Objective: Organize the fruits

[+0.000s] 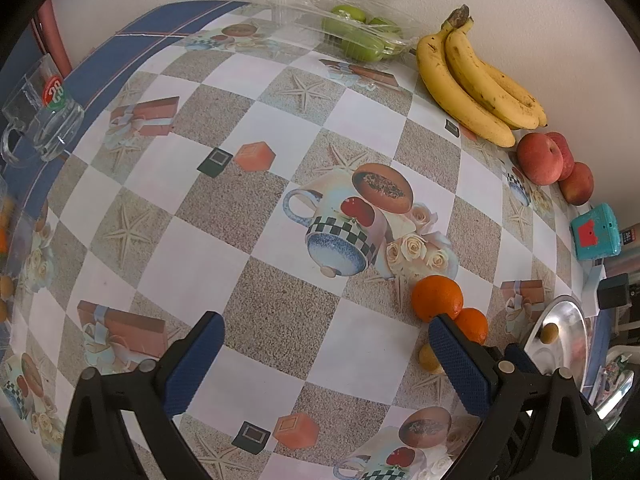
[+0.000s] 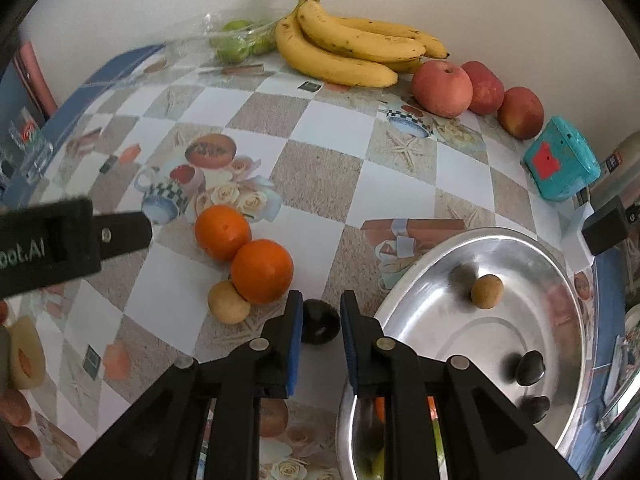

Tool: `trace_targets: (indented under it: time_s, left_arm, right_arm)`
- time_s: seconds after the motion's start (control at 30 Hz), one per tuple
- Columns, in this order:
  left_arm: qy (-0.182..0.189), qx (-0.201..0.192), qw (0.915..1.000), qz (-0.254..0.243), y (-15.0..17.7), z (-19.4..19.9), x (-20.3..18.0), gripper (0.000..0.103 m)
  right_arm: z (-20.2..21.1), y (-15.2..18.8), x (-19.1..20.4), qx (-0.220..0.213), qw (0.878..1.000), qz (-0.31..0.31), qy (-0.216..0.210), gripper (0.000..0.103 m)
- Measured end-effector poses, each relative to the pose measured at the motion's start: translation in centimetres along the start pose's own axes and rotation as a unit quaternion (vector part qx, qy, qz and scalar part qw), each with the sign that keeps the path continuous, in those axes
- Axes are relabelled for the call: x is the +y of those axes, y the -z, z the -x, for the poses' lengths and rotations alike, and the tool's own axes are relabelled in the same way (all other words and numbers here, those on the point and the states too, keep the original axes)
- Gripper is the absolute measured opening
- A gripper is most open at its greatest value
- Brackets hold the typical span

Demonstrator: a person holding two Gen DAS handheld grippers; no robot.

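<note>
Right gripper low over the table, jaws narrowed around a small dark round fruit sitting on the cloth between the pads; actual contact impossible to tell. Just left of it, 2 oranges touching each other, with a small tan fruit tucked against the nearer one. To the right, a metal bowl holding 1 tan fruit and 2 dark ones.

Left gripper hovering over bare checked cloth, jaws spread wide, nothing between them. Right pad just in front of the oranges in the left wrist view.

Along the back wall: bananas in a bunch, 3 red apples in a row beside them, green fruit inside a clear plastic box. Teal box past the apples, glass mug at the far left edge.
</note>
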State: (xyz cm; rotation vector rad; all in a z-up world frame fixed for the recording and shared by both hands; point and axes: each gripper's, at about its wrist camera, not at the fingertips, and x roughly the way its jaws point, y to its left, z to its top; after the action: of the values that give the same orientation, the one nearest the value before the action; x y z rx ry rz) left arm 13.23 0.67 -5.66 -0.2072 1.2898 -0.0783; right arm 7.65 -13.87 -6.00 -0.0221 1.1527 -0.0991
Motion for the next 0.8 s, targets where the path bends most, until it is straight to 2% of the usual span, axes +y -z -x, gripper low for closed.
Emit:
trace_targets:
  time_s: [0.03, 0.1, 0.6, 0.8]
  left_arm:
    - [0.001, 0.000, 1.0000, 0.000, 0.0, 0.0, 0.0, 0.103]
    - [0.003, 0.001, 1.0000, 0.001, 0.0, 0.0, 0.1, 0.103]
    - [0.014, 0.005, 0.9998, 0.013, -0.1, 0.1, 0.4, 0.103]
    - [0.013, 0.005, 0.9998, 0.016, -0.2, 0.0, 0.5, 0.103]
  right_arm:
    - [0.0, 0.0, -0.1, 0.000, 1.000, -0.002, 0.000, 0.027]
    - [-0.2, 0.0, -0.1, 0.002, 1.000, -0.002, -0.005, 0.028]
    - [-1.5, 0.3, 2.2, 0.011, 0.995, 0.079, 0.065, 0.030]
    - [-1.4, 0.5, 2.4, 0.010, 0.993, 0.088, 0.072, 0.030]
